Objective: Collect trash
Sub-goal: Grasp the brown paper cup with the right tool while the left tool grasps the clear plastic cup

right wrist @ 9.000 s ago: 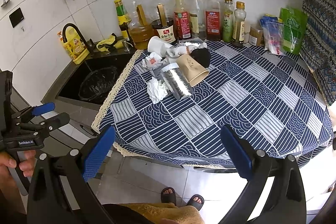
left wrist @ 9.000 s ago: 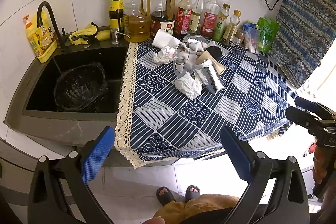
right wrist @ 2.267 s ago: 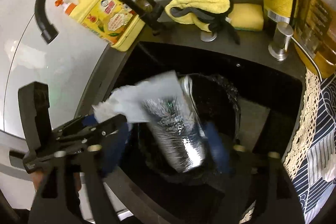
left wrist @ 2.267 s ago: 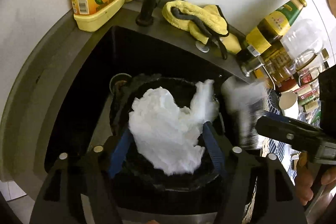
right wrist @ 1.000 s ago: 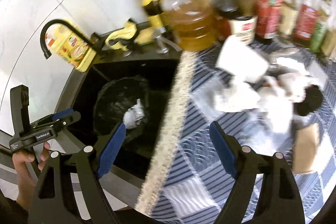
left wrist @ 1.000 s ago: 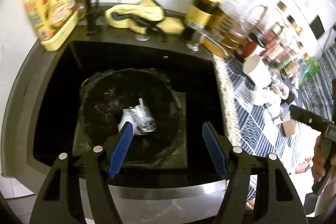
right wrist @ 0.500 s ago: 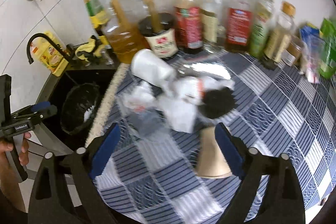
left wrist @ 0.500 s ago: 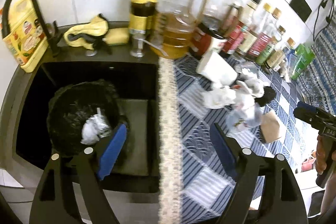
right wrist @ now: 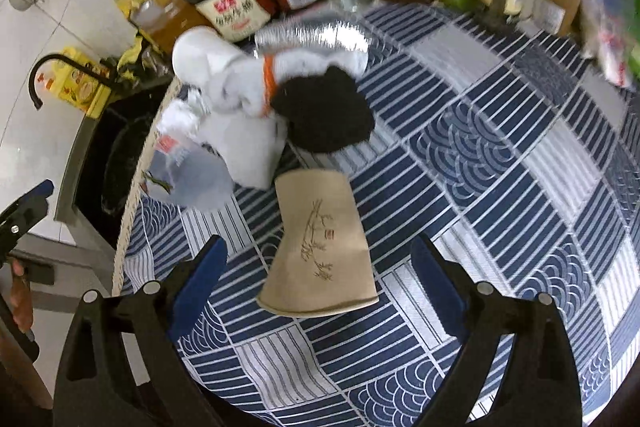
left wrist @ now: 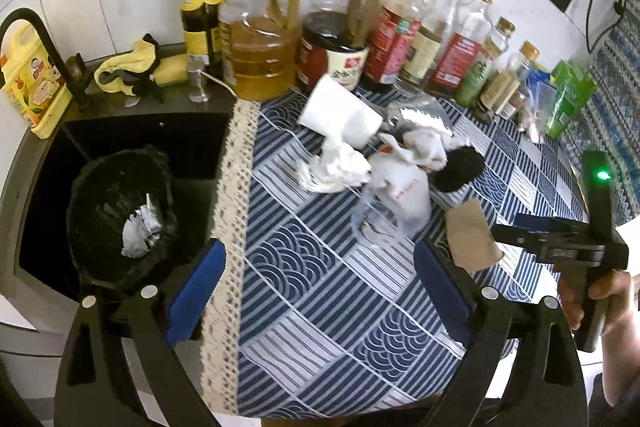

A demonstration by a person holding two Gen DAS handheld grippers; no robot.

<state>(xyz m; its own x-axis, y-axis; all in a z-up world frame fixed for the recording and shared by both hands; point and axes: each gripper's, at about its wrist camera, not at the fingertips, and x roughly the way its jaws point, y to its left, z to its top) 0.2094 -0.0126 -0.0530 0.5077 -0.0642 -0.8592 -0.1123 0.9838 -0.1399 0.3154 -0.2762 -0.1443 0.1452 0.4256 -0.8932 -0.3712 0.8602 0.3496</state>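
Right wrist view has our right gripper (right wrist: 318, 275) wide open, empty, straddling the flattened brown paper cup (right wrist: 320, 247) on the tablecloth (right wrist: 500, 167). Left gripper (left wrist: 316, 283) is open and empty too. Cup looks pretty flat, so we could pinch cloth and drag the pile, though blur makes that hard to judge.

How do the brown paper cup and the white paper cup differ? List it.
The brown paper cup is tan with a printed sketch; the white paper cup is plain. The brown one lies nearest the right tool; the white one lies back by the bottles. Both lie on their sides on the tablecloth.
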